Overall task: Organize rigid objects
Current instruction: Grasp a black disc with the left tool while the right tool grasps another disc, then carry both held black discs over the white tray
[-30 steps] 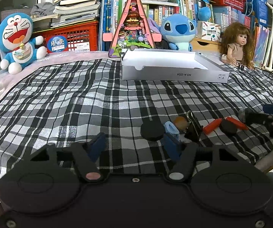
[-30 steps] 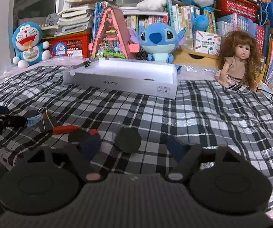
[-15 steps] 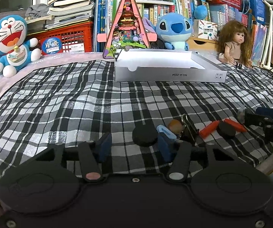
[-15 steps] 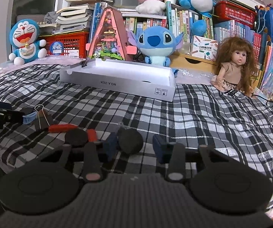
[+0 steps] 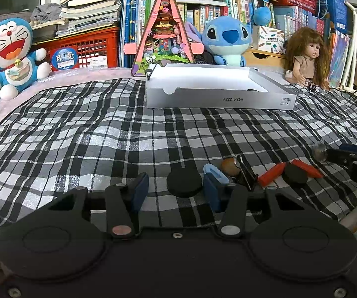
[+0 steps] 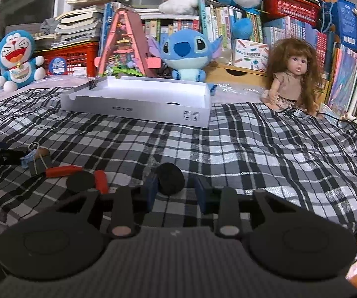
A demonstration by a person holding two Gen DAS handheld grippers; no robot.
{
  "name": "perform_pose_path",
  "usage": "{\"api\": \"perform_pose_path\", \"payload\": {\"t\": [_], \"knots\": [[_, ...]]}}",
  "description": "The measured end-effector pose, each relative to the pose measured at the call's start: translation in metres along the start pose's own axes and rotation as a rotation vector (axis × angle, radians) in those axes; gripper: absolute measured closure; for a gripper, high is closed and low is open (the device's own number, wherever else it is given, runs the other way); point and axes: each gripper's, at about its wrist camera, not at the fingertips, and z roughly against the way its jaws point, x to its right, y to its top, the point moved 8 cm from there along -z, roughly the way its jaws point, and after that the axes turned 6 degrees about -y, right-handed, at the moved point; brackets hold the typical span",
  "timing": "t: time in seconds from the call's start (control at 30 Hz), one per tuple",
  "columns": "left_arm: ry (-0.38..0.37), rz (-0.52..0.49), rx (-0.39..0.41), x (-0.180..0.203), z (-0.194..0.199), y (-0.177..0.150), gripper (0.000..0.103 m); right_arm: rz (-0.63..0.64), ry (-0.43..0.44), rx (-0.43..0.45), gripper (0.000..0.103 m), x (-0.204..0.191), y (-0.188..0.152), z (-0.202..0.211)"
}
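Observation:
On the plaid cloth, my left gripper (image 5: 176, 191) has a flat black disc (image 5: 184, 182) lying between its blue pads. The jaws are closing; the right pad is almost on the disc and a gap shows at the left pad. My right gripper (image 6: 176, 192) is also closing, around a second black disc (image 6: 171, 178). That disc is tipped up against the left pad, with a gap at the right pad. Between the two grippers lie a third black disc (image 5: 295, 175), two red pieces (image 5: 271, 173), a black binder clip (image 5: 245, 173), a brown ball (image 5: 229, 166) and a light blue piece (image 5: 215, 171).
An open white box (image 5: 218, 92) stands on the cloth farther back. Plush toys, a doll (image 5: 305, 57), a red crate and bookshelves line the far side. A small clear piece (image 5: 320, 149) lies by the right gripper's tip. The cloth's edge drops off at lower right.
Both pairs of jaws have narrowed around their black discs, the right pair by far more. The right disc has tipped up from lying flat. Neither hand has shifted much.

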Motion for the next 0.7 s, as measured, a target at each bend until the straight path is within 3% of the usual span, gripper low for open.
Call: {"api": "perform_pose_path", "payload": {"t": [0.13, 0.2, 0.33, 0.4, 0.7], "knots": [[-0.006, -0.007, 0.000, 0.002, -0.003, 0.002, 0.057, -0.020, 0.038, -0.015, 0.061, 0.001, 0.002, -0.005], [-0.010, -0.005, -0.001, 0.003, -0.005, 0.003, 0.058, -0.032, 0.064, -0.017, 0.053, 0.000, 0.004, -0.009], [-0.020, 0.002, -0.008, 0.004, -0.007, 0.004, 0.073, -0.065, 0.085, -0.036, 0.052, 0.001, 0.007, -0.019], [-0.011, 0.009, 0.001, 0.003, -0.006, 0.004, 0.073, -0.079, 0.081, -0.056, 0.064, 0.002, 0.007, -0.023], [-0.001, 0.005, 0.026, 0.004, -0.002, 0.011, 0.073, -0.048, 0.057, -0.010, 0.064, 0.003, 0.014, -0.011]]}}
